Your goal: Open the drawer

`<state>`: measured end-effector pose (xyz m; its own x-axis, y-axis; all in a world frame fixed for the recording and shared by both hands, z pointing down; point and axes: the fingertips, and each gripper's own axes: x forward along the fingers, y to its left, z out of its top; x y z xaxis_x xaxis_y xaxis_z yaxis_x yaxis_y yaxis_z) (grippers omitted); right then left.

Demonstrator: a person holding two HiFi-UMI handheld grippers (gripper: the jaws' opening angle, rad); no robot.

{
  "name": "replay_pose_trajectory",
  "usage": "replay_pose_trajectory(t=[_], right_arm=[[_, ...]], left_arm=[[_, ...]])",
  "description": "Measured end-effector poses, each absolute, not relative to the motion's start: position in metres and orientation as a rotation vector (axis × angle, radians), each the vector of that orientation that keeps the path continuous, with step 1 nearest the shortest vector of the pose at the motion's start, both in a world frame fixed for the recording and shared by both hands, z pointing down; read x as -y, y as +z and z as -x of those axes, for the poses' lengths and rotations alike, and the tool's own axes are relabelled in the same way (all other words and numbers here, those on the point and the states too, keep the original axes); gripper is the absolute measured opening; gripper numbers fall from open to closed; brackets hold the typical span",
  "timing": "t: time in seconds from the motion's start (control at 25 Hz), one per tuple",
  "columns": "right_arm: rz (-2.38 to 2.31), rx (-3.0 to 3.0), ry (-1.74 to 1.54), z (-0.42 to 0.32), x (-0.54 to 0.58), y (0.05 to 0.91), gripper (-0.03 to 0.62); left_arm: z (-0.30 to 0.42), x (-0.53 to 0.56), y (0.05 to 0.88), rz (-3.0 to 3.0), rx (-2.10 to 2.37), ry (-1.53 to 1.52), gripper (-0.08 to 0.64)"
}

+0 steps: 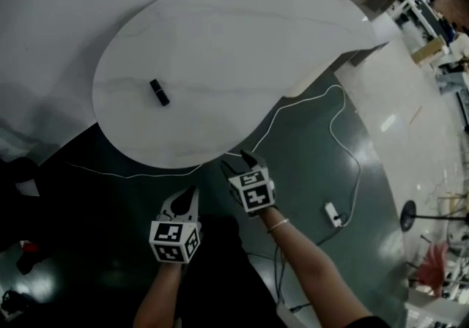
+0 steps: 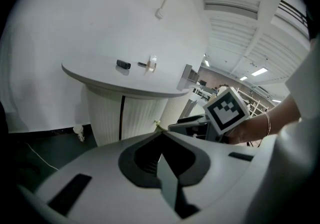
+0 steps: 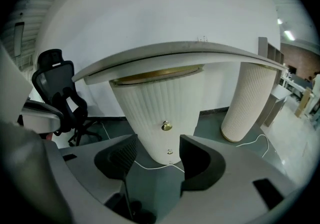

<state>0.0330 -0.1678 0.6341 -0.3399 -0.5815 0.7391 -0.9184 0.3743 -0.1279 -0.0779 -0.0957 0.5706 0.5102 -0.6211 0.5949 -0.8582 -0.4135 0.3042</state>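
A: Where was the drawer, relative to the tools?

B: No drawer outline showed. The best clue was a round brass knob on the fluted white pedestal under the counter. I judged that knob to be the drawer's pull. In the right gripper view it sat straight ahead of the right tool, a little above the gap between the jaws and almost centred on it, well apart from the pads.

A: And the state of that tool?

B: Its jaws stood wide, with nothing between them but the view of the pedestal's foot and a small fitting below the knob.

A: The other one?

B: The left tool had its jaws together, tips meeting, gripping nothing. It faced the pedestal from another side, where only a dark vertical seam showed and no knob.

A: So which hand was nearer?

B: The right, by my reading. From the head view it was closer to the counter's edge, and it alone was lined up on the knob. The left hung back, lower in that picture.

A: Any long axis to match?

B: The knob looked round, so none of its own. The flutes ran upright, and I'd guess the pull came straight out of the pedestal face, toward the person.

A: Anything legible?

B: No brand or lettering that I could read. The marker cube carried only black-and-white squares, and the small black object on the counter showed no label.
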Motion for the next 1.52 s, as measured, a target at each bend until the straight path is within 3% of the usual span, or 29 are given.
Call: replay_pose_trajectory(t=[1.16, 1.36, 1.52], right_arm=[[-1.264, 2.22, 0.425, -0.008, 0.235, 0.681, 0.239], [-1.304, 2.217, 0.403, -0.009, 0.241, 0.677, 0.16], [-1.302, 2.212, 0.391, -0.009, 0.242, 0.678, 0.146]], left_arm=[[0.072, 0.118, 0.645, -2.137, 1.356, 0.423, 0.003], [0.075, 0.121, 0.645, -2.135, 1.36, 0.412, 0.003], [0.077, 0.123, 0.646, -2.129, 1.358, 0.402, 0.003]])
